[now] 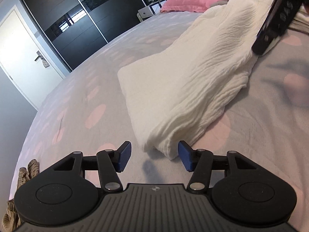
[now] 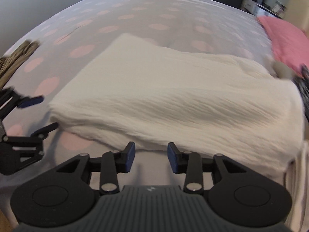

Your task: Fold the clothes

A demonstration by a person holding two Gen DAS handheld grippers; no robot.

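A white crinkled garment (image 1: pixel 193 89) lies folded into a long thick bundle on the dotted bedspread (image 1: pixel 81 100) — layered edges showing at its near end.

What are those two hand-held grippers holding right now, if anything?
Nothing. The left hand-held gripper stands open with the corner of the folded white garment near its pads but unpinched. The right hand-held gripper is open too, just short of the garment's edge.

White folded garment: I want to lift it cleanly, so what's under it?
The white folded garment lies on the pink-dotted grey bedsheet. Anything beneath its layers is covered.
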